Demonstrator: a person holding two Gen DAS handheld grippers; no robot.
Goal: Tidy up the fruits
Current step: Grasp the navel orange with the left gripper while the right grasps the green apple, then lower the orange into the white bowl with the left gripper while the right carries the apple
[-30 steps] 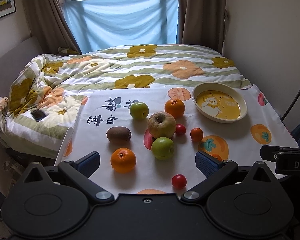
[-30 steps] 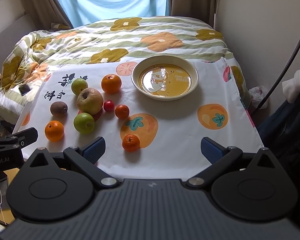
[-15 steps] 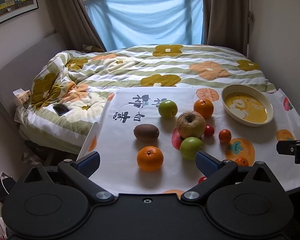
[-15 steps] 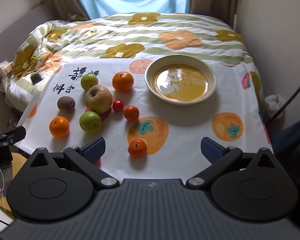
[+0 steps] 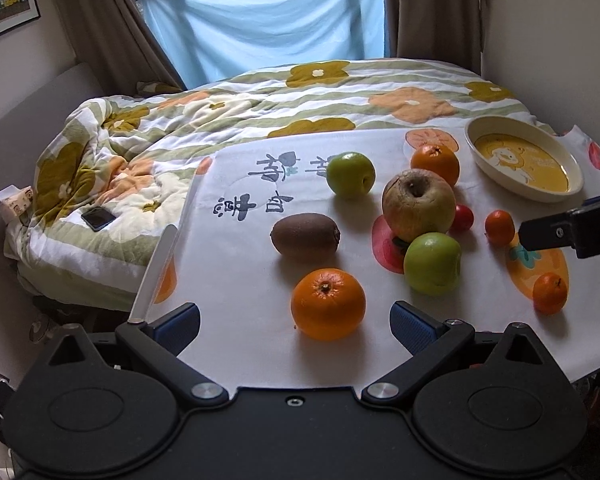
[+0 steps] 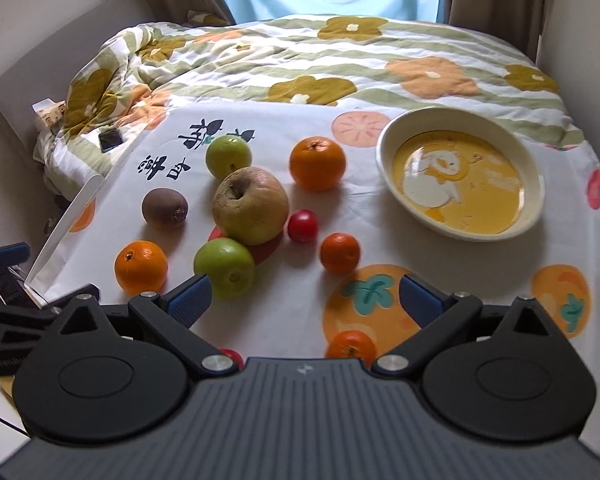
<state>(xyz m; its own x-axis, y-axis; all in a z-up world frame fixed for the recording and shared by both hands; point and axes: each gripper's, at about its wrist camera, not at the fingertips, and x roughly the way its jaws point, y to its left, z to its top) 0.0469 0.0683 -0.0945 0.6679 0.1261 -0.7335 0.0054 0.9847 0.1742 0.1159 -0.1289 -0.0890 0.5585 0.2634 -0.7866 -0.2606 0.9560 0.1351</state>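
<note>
Fruits lie on a white printed cloth [image 5: 240, 272]: a near orange [image 5: 328, 303], a kiwi [image 5: 305, 235], two green apples [image 5: 433, 263] [image 5: 350, 175], a big wrinkled apple [image 5: 418, 204], a far orange [image 5: 435, 164], small tangerines [image 5: 550, 293] and a red cherry tomato [image 6: 302, 225]. An empty yellow-centred bowl [image 6: 460, 178] stands at the back right. My left gripper [image 5: 295, 322] is open, the near orange just ahead between its fingers. My right gripper [image 6: 303, 298] is open above the cloth, a tangerine [image 6: 351, 344] under it.
The cloth lies on a bed with a flowered quilt [image 5: 260, 104]. A phone [image 5: 98, 218] and a small box [image 5: 14, 206] lie at the quilt's left edge. Walls stand close on the right, and a curtained window is behind.
Both grippers have moved forward and lower toward the fruits. The near orange now sits close between the left fingers. The right gripper's tangerine has slipped under its body.
</note>
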